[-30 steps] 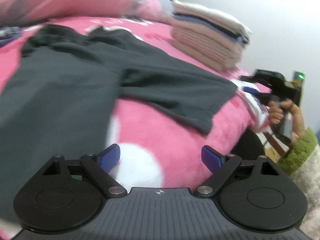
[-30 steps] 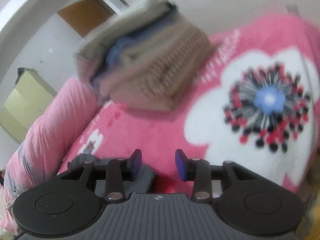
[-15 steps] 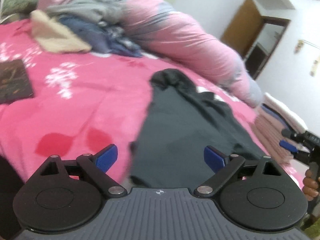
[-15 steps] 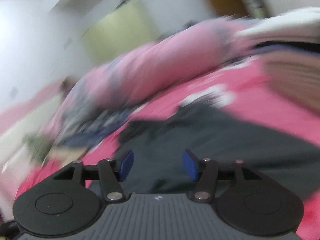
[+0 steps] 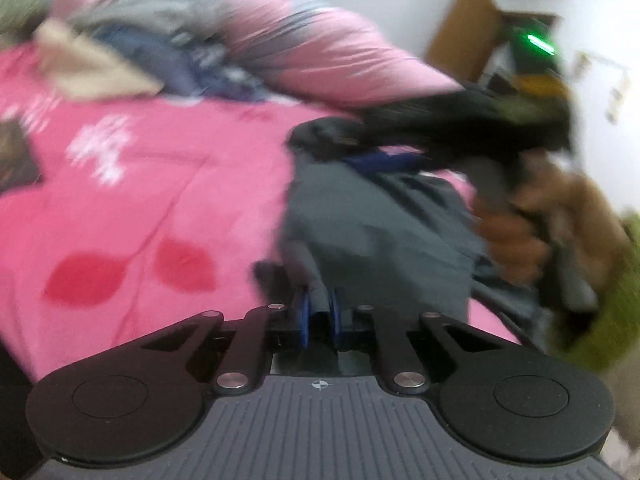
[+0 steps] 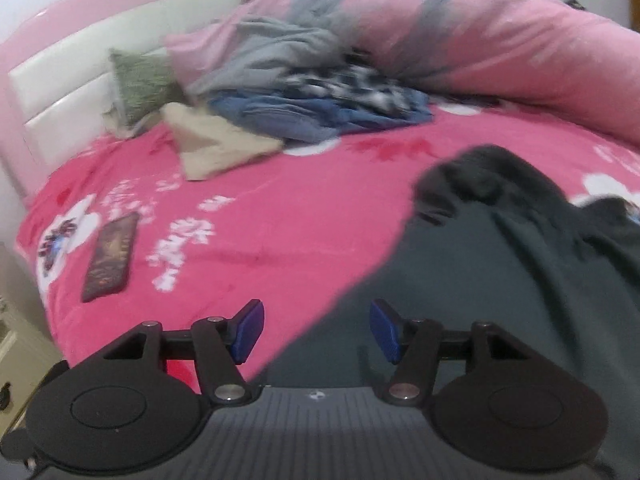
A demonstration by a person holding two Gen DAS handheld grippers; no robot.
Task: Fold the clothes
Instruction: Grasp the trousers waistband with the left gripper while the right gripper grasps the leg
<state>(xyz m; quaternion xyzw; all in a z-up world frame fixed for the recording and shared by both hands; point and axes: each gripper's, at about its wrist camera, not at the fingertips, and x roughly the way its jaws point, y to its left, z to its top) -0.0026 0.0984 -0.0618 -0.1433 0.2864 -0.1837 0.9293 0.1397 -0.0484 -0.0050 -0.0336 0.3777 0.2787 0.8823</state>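
A dark grey garment [image 5: 372,224] lies spread on the pink flowered bedspread [image 5: 152,184]. My left gripper [image 5: 319,314] is shut on the garment's near edge, cloth pinched between its blue pads. In the left wrist view my right gripper [image 5: 384,160], held by a hand [image 5: 516,248], hovers over the far part of the garment. The right wrist view shows the same garment [image 6: 500,280] filling the lower right, with my right gripper [image 6: 316,332] open just above its left edge and nothing between its fingers.
A rolled pink and grey duvet [image 6: 460,28] runs along the back. Loose blue, checked and beige clothes [image 6: 320,112] lie near a green pillow [image 6: 140,80] and the white headboard [image 6: 60,80]. A dark flat book-like item [image 6: 110,256] rests at the left bed edge.
My left gripper has gone from wide open to shut on the garment's near edge. The right gripper has swung over the garment toward its far end and stays open.
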